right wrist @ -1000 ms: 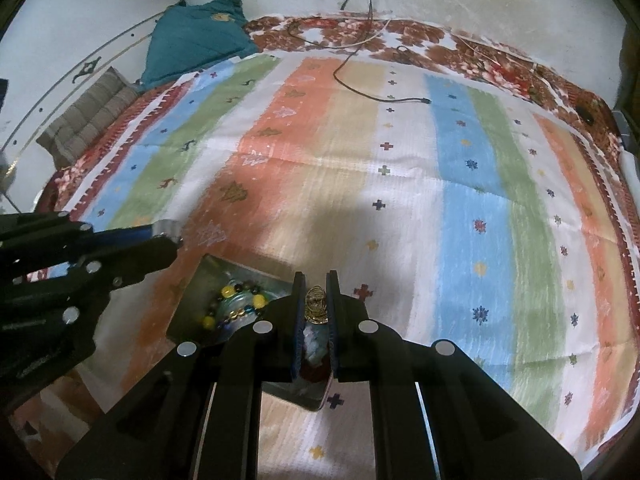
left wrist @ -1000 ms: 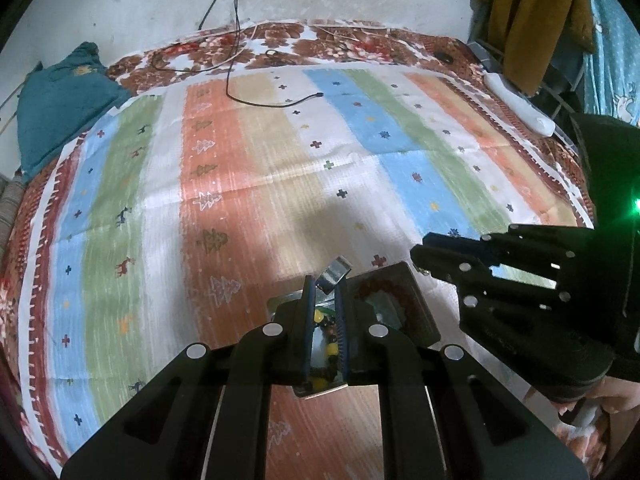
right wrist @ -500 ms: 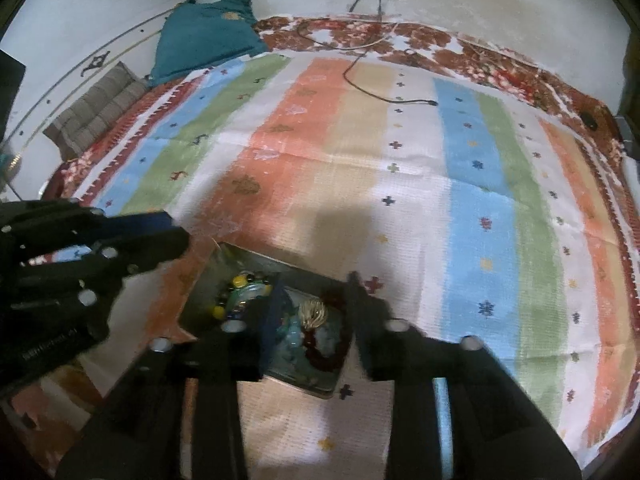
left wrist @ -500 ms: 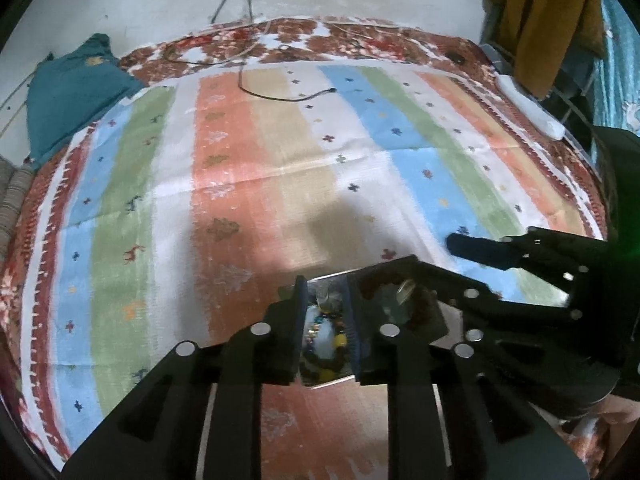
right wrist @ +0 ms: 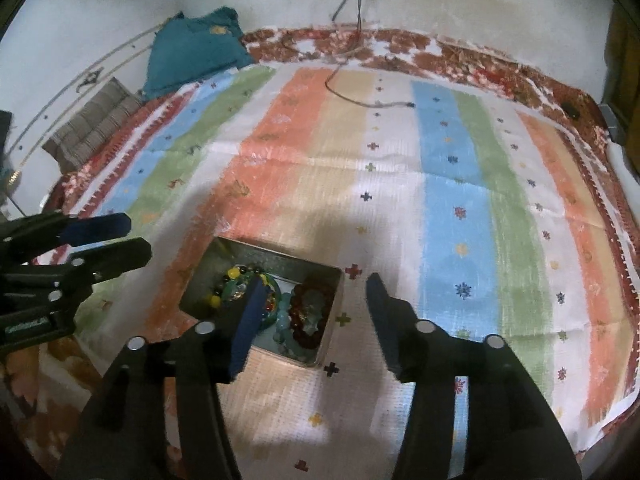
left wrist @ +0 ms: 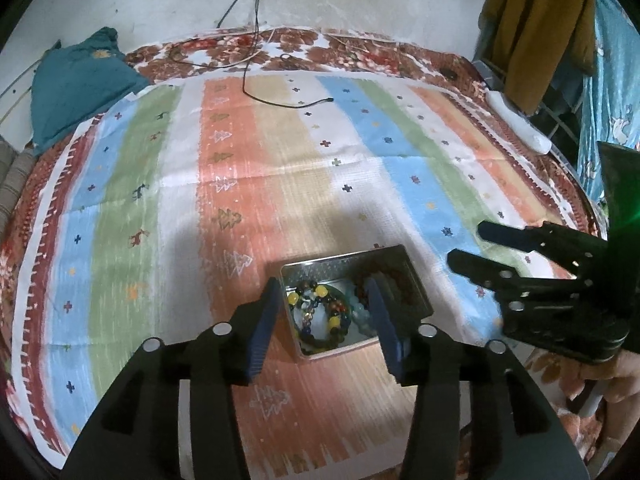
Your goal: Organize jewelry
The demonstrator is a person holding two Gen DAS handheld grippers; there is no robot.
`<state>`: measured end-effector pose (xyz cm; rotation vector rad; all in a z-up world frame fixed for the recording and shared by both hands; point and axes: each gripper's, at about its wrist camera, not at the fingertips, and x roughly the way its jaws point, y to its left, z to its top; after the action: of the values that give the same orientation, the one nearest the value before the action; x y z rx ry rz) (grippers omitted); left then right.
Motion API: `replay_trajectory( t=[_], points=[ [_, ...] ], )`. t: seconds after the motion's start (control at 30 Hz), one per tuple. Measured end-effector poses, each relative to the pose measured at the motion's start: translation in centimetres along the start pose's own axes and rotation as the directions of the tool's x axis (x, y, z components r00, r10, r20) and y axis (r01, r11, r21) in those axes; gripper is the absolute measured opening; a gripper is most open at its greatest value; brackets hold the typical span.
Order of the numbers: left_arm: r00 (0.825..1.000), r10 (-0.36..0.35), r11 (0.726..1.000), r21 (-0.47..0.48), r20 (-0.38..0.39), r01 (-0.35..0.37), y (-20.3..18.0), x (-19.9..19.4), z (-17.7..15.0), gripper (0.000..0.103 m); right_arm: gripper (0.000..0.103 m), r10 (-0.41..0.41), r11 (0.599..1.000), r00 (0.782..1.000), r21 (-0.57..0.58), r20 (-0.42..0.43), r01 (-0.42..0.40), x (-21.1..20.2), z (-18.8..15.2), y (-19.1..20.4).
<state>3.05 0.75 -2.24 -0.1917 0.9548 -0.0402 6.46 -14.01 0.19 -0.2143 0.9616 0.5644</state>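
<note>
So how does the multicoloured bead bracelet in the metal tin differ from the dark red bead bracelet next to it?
The multicoloured bead bracelet mixes yellow, green and dark beads; the dark red bead bracelet is one brownish-red colour throughout. The multicoloured one lies in the left part of the shallow rectangular metal tin as the right wrist camera sees it, the red one against its right wall. Both lie flat, coiled in loops, and neither is gripped.

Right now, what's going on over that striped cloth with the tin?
A person holds two gripper tools above a small metal tin on the striped cloth. Both the left tool and the right tool have just been opening, and nothing is between their fingers. The beaded bracelets lie inside the tin: a multicoloured one and a dark red one.
</note>
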Motion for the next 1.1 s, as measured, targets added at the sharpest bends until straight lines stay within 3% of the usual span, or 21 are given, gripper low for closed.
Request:
replay_trajectory(
  t=[0.33,0.53,0.73,1.1],
  points=[
    [0.998,-0.041,0.999,-0.014,0.039,0.041,0.1,-2.0,-1.6,0.072,0.070,0.007,1.000,1.000,-0.016,0.030,-0.006,-2.5,-1.3,-0.8],
    [0.995,-0.042,0.999,-0.008,0.086,0.043,-0.1,-3.3,-2.5,0.093,0.086,0.025,1.000,0.998,-0.005,0.054,-0.025,-3.7,-1.8,-1.3],
    [0.993,-0.031,0.999,0.012,0.110,0.030,-0.8,-4.2,-3.3,0.097,0.096,0.024,1.000,0.997,-0.019,0.077,-0.023,-4.6,-2.5,-1.1],
    [0.995,0.015,1.000,0.018,0.103,-0.017,-1.0,-4.0,-3.4,0.097,0.097,0.028,0.999,0.997,-0.021,0.078,-0.026,-5.1,-3.0,-0.8]
  ],
)
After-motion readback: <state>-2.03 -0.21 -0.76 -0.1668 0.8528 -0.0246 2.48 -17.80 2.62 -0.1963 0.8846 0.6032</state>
